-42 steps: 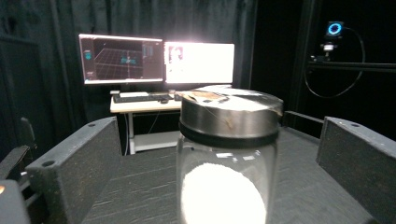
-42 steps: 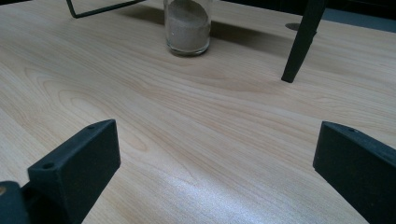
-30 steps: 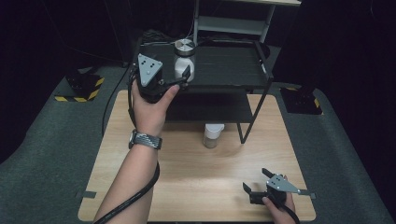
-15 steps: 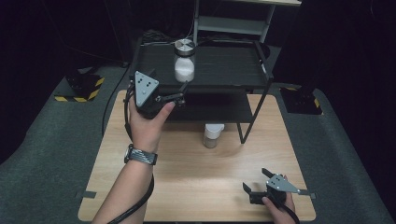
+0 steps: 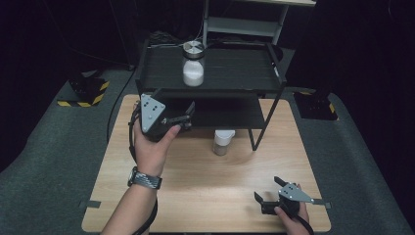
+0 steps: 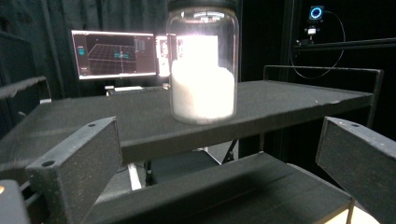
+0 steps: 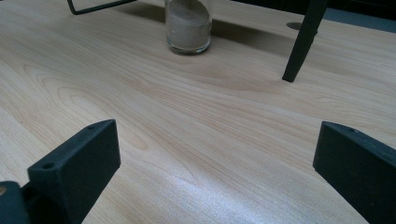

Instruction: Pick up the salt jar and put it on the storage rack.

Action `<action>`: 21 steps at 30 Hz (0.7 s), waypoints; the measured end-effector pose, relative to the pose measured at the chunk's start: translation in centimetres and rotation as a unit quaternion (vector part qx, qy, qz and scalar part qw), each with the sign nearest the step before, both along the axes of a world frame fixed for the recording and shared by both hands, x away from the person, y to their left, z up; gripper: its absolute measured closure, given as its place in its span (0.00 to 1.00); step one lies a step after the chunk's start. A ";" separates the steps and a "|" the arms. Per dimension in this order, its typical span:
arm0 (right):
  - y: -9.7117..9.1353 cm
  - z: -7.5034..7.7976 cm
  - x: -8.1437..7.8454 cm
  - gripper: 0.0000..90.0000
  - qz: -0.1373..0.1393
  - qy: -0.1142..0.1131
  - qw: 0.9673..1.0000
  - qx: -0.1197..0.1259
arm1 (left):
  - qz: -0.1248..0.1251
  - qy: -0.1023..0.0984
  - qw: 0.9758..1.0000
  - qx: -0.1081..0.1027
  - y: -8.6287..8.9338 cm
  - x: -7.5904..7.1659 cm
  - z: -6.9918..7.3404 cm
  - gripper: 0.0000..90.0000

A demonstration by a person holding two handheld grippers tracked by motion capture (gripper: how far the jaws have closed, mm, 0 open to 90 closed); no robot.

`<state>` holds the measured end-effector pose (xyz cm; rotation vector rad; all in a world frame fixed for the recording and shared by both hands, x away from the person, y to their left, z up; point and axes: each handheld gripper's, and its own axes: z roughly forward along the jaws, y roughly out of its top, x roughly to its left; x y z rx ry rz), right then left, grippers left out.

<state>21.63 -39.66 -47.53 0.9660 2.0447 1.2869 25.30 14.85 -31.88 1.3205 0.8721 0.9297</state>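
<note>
Risk sits with the jar (image 5: 193, 63) of white powder, upright on the rack's top shelf (image 5: 235, 68) near its front edge — the left gripper (image 5: 186, 115), jaws spread and empty just below, could clip it off. Right gripper (image 5: 266, 203) rests spread on the worktop (image 5: 205, 191).

1. The wooden surface (image 5: 195, 186) carries a black two-tier shelf (image 5: 244, 73).
2. A jar of white powder (image 5: 193, 63) stands on the shelf's top tier.
3. A sand-filled jar (image 5: 222, 142) stands on the surface under the shelf.

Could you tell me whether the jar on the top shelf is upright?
Upright: the jar stands on its base on the top shelf, lid upward.
</note>
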 end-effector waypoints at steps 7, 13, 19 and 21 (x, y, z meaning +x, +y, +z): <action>0.0 0.0 0.0 0.00 0.000 0.000 1.000 -0.001 | -0.002 -0.003 1.000 0.006 0.1 -1.2 -1.5 0.00; 0.1 0.0 0.0 0.00 0.001 -0.001 1.000 -0.003 | -0.009 0.002 1.000 0.006 0.1 -2.1 -3.1 0.00; 0.1 0.0 0.0 0.00 0.001 -0.001 1.000 -0.004 | -0.014 0.013 1.000 0.005 0.3 -2.9 -4.8 0.00; 0.1 0.0 0.0 0.00 0.001 -0.001 1.000 -0.003 | -0.016 0.017 1.000 0.006 0.4 -3.1 -5.4 0.00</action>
